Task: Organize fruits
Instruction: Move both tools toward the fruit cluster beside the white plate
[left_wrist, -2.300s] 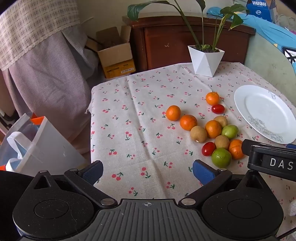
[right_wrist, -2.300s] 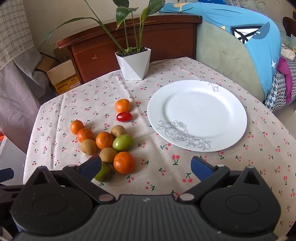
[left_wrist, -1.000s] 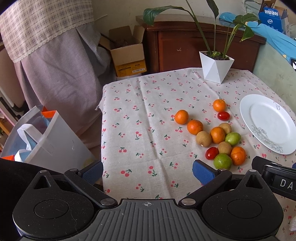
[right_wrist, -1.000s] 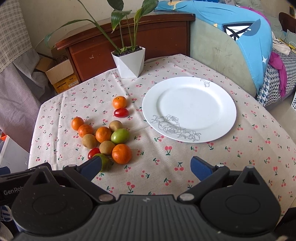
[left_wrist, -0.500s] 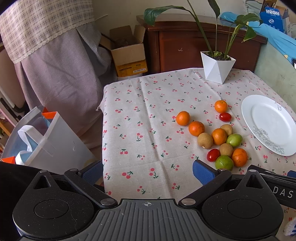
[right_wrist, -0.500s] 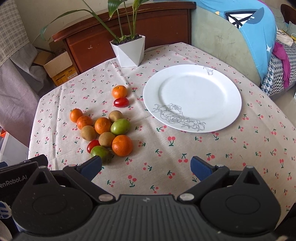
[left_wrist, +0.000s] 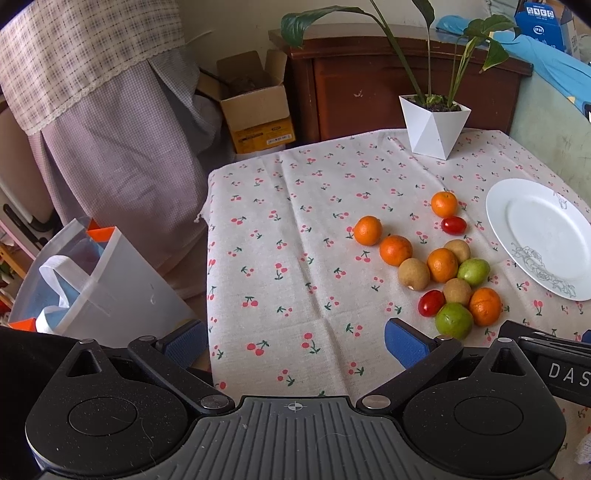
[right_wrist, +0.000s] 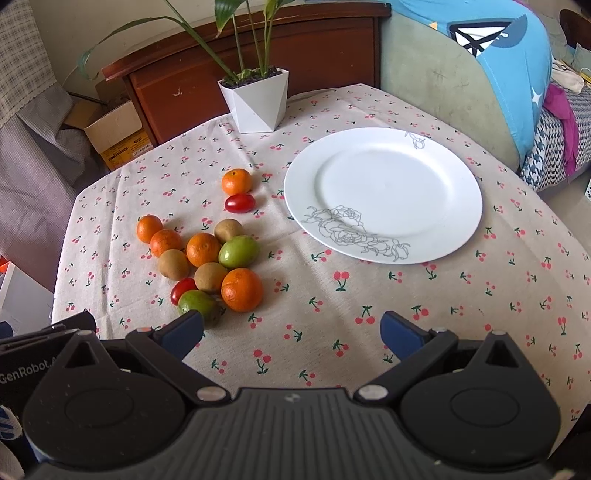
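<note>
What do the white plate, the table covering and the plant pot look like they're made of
Plate: likely glazed ceramic; glossy white with a thin grey flower line drawing.
Table covering: woven cloth, matte, showing creases and a printed cherry pattern.
Plant pot: smooth white faceted shell, ceramic or plastic; the pictures leave it open.

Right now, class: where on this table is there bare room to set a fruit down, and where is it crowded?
The white plate holds nothing. Bare cloth lies between the fruit cluster and the table's left edge, and in front of the plate, near the right gripper. It is crowded within the cluster, where the fruits touch.
</note>
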